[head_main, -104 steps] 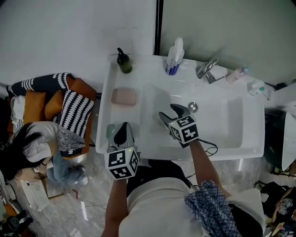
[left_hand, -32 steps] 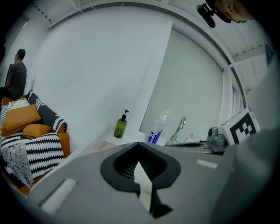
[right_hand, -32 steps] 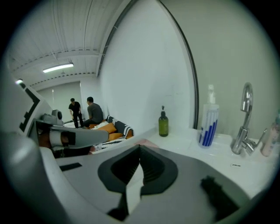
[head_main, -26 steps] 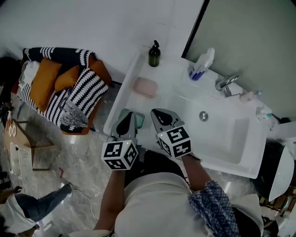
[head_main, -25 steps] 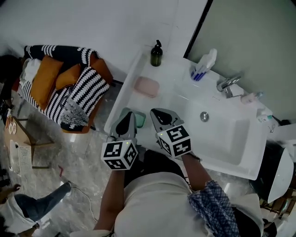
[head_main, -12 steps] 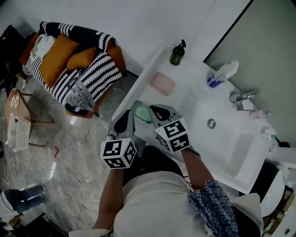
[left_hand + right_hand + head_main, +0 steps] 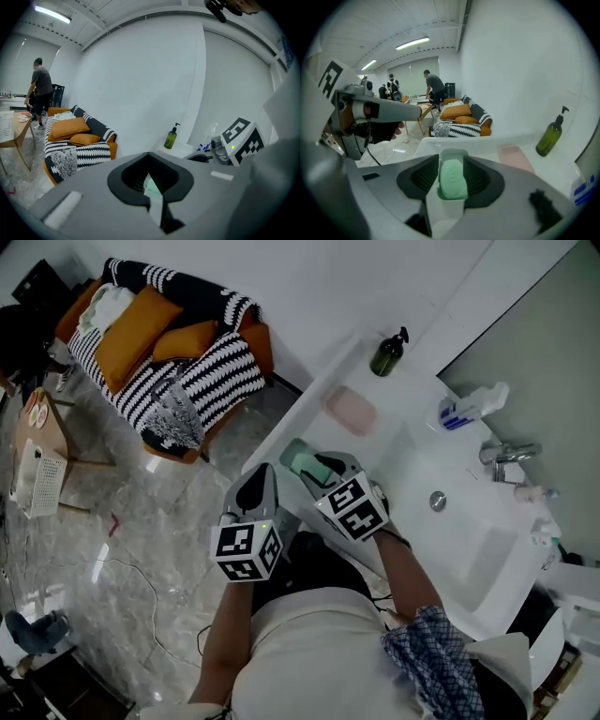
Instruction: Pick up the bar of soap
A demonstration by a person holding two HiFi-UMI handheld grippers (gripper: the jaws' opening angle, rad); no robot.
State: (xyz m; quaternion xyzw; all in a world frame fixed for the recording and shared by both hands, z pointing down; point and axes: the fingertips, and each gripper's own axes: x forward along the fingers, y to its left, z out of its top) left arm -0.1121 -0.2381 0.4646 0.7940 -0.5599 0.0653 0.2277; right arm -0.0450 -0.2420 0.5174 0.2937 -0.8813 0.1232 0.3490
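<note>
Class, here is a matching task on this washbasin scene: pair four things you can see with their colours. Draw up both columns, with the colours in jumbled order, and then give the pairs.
Things:
1. bar of soap
2. pump bottle
3. flat pad on the counter
4. sofa cushions

Colours:
A. orange
B. pale pink
C. mint green
D. dark olive green

Pairs: 1-C, 2-D, 3-B, 4-A

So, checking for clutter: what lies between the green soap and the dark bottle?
A flat pink slab; the head view shows it best.
</note>
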